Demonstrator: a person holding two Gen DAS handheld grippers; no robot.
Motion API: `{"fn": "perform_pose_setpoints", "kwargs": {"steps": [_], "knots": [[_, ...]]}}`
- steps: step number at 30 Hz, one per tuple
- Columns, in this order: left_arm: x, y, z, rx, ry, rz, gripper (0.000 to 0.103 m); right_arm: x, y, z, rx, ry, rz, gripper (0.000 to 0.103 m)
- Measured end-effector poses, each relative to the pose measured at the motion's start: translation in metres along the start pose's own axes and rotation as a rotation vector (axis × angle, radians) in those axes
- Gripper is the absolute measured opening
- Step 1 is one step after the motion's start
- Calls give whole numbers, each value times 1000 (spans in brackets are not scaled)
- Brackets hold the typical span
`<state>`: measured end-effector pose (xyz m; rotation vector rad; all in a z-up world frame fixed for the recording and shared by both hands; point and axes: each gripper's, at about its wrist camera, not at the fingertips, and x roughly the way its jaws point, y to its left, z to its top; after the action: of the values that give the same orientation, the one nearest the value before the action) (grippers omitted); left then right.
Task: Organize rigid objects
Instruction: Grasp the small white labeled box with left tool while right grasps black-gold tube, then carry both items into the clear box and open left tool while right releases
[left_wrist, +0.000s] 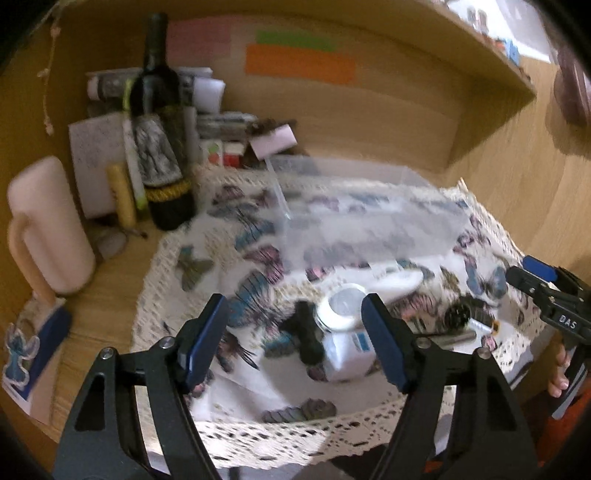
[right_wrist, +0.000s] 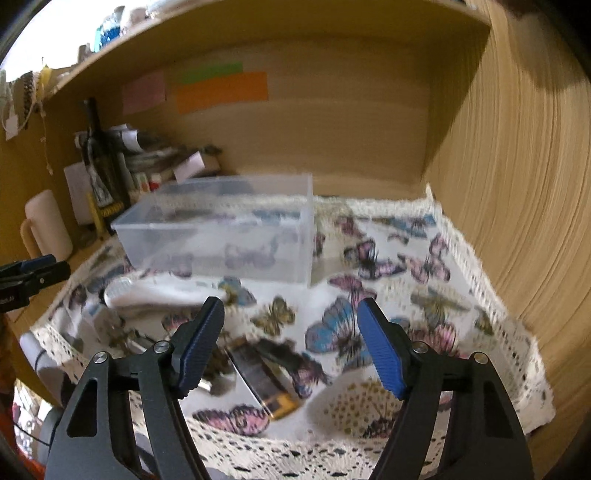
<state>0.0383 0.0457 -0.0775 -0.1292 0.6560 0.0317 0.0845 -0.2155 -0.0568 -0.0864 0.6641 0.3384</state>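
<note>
A clear plastic box (right_wrist: 221, 229) stands at the back of a butterfly-print cloth (right_wrist: 388, 258); it also shows in the left wrist view (left_wrist: 351, 206). My left gripper (left_wrist: 295, 332) is open above a white jar with a white lid (left_wrist: 345, 332) and a black object (left_wrist: 306, 332). A white oblong object (left_wrist: 397, 282) and a dark round brush-like item (left_wrist: 458, 315) lie to its right. My right gripper (right_wrist: 290, 343) is open above a clear-and-orange lighter-like object (right_wrist: 264, 380). The right gripper also shows at the edge of the left wrist view (left_wrist: 535, 280).
A dark wine bottle (left_wrist: 162, 122), a pale mug (left_wrist: 48, 225), papers and small boxes (left_wrist: 225, 125) crowd the back left of the wooden shelf. A wooden side wall (right_wrist: 517, 184) stands on the right. Coloured sticky notes (right_wrist: 221, 90) are on the back wall.
</note>
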Motion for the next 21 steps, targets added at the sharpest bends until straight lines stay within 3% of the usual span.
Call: {"fn": "perform_pose_setpoints", "kwargs": {"steps": [3,5,11,14,21], "knots": [[7,-13,-7,17,24,-19,70,8,-1,-7,0,43,6,69],[11,-19,-9,23,42,-36,66,15,0,-12,-5,74,15,60],[29,-31,-16,33,93,-60,53,31,1,-23,-16,154,59,47],[38,-30,-19,18,124,-68,36,35,5,-26,-32,176,101,36],[38,-35,-22,44,107,-65,30,46,20,-31,-103,215,134,35]]}}
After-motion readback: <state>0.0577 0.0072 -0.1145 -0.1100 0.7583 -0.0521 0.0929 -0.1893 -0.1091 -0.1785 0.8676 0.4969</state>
